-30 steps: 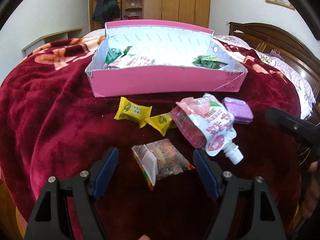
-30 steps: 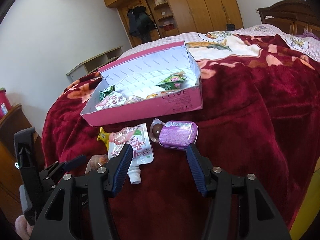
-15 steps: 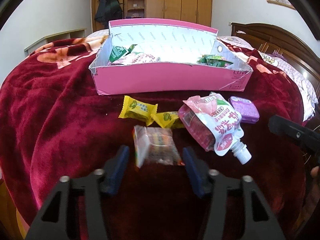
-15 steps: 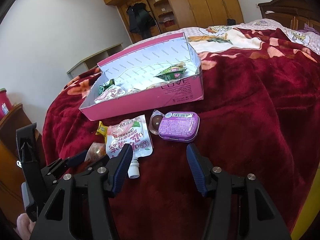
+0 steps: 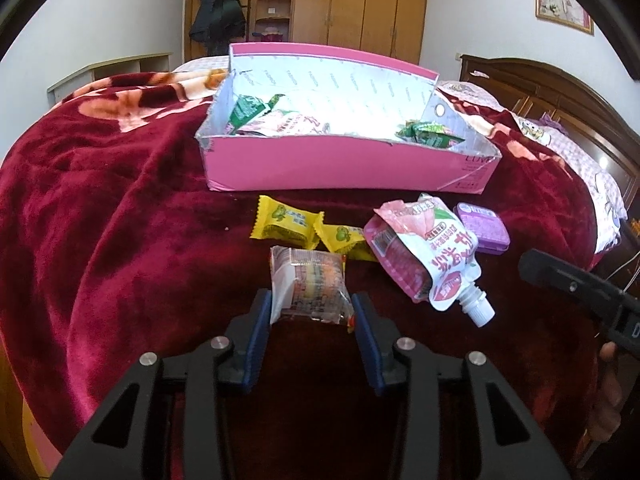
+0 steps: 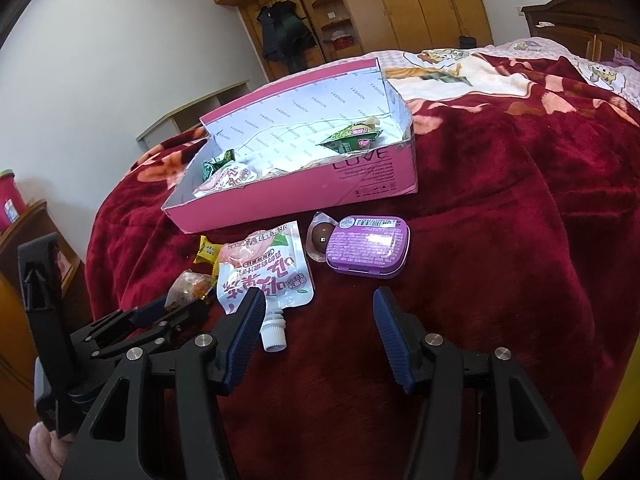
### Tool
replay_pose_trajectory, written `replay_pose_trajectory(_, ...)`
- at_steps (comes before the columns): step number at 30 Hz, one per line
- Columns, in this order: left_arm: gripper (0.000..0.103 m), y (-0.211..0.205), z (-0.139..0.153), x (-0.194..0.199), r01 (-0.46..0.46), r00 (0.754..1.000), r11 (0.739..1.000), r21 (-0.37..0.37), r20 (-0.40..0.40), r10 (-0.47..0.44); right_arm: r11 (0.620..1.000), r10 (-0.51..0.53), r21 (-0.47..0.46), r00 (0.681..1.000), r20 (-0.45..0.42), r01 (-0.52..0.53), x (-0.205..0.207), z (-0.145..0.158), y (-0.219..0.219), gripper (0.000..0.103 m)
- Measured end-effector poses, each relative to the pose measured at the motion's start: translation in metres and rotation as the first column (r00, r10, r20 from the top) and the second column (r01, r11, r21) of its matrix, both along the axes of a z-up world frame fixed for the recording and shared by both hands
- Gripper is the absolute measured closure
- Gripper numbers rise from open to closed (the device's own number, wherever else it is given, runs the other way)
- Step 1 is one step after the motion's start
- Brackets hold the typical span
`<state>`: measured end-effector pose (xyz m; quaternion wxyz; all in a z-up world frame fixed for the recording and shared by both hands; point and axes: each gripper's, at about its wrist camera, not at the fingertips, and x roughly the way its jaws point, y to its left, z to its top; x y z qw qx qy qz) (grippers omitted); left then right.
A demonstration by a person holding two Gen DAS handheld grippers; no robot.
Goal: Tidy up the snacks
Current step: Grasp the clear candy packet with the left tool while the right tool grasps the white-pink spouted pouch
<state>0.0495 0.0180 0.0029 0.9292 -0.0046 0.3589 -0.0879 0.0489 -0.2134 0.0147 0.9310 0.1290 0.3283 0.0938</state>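
Fingers of left gripper (image 5: 312, 314) have just been closing and now pinch clear snack packet (image 5: 310, 282) by its sides: light, crinkly, slippery. Right gripper (image 6: 318, 328) fingers open, empty.

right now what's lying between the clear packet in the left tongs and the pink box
Two yellow candies on the red blanket, between the clear packet and the pink box; the left wrist view shows it.

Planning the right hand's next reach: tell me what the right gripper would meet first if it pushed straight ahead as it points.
Probably the red blanket, bare between its open jaws. Beyond that, the purple tin lies nearest in line with the right gripper, though depth is uncertain.
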Motion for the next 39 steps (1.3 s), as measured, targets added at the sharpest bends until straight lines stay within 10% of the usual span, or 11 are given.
replay_pose_trajectory(39, 0.055, 0.042, -0.013, 0.009, -0.073, 0.997, 0.992, -0.102, 0.014, 0.075, 0.991, 0.078, -0.11, 0.997, -0.013, -0.079, 0.045, -0.019, 0.061, 0.032)
